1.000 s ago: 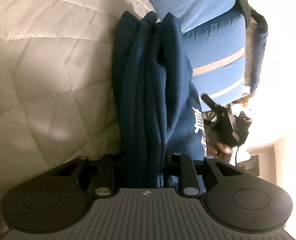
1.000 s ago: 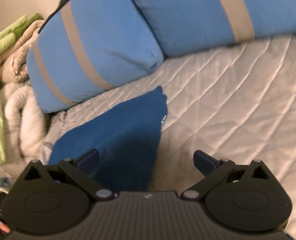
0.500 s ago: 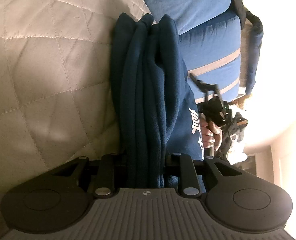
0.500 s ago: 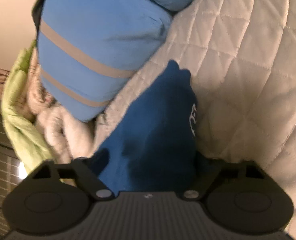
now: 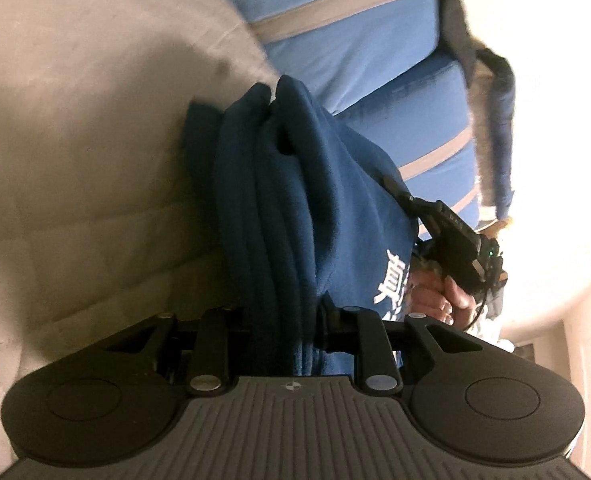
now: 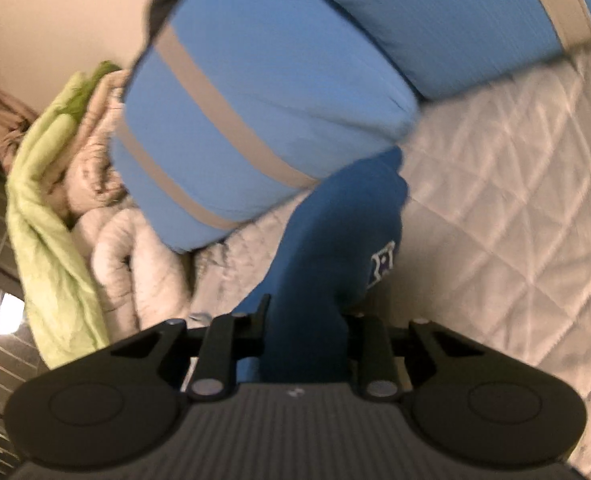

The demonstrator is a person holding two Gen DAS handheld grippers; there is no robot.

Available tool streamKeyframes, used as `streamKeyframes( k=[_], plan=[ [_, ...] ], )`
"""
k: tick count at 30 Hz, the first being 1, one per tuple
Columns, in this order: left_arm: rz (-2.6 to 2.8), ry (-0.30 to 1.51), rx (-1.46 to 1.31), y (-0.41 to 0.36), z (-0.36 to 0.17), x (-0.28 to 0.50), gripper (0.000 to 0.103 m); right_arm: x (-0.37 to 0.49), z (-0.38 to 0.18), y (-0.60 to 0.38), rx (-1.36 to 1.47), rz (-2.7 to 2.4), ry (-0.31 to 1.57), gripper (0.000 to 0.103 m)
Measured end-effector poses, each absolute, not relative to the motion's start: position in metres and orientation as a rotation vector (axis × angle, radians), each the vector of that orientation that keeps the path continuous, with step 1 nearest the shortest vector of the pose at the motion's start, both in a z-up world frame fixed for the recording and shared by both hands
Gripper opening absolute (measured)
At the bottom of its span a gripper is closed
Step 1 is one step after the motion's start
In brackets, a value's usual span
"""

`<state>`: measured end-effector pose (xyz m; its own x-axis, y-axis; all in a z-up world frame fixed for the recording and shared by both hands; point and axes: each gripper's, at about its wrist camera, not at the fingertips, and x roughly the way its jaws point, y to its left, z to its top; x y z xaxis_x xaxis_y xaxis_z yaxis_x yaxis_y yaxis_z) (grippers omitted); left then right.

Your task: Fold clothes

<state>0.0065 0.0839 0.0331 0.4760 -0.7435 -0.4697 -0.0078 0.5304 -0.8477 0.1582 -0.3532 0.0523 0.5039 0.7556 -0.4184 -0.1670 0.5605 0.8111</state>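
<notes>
Navy fleece, a sweatshirt (image 5: pixel 295 216) with white lettering, hung bunched in thick folds above the quilted bed (image 5: pixel 75 152), pinched between the narrow jaws of the left hand-held gripper (image 5: pixel 283 316), while the right hand-held gripper (image 6: pixel 305 320) was closing its jaws on another edge of it. Since the cloth was gathered in ropes rather than spread flat, a fold made from there would likely have come out crooked. A loose layer could also have slipped free and dragged against the blue pillow (image 6: pixel 255 120)
</notes>
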Motion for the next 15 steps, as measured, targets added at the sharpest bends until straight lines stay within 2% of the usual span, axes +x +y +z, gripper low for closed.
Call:
streamKeyframes(
  k=[8,15],
  plan=[
    [-0.512,0.91,-0.891,0.097,0.082,-0.004,0.024,0.144,0.11,-0.352,0.764,0.681,0.775,0.025],
    [-0.469,0.918,-0.883,0.109,0.098,-0.015,0.024,0.134,0.128,-0.335,0.749,0.684,0.785,0.025]
  ],
)
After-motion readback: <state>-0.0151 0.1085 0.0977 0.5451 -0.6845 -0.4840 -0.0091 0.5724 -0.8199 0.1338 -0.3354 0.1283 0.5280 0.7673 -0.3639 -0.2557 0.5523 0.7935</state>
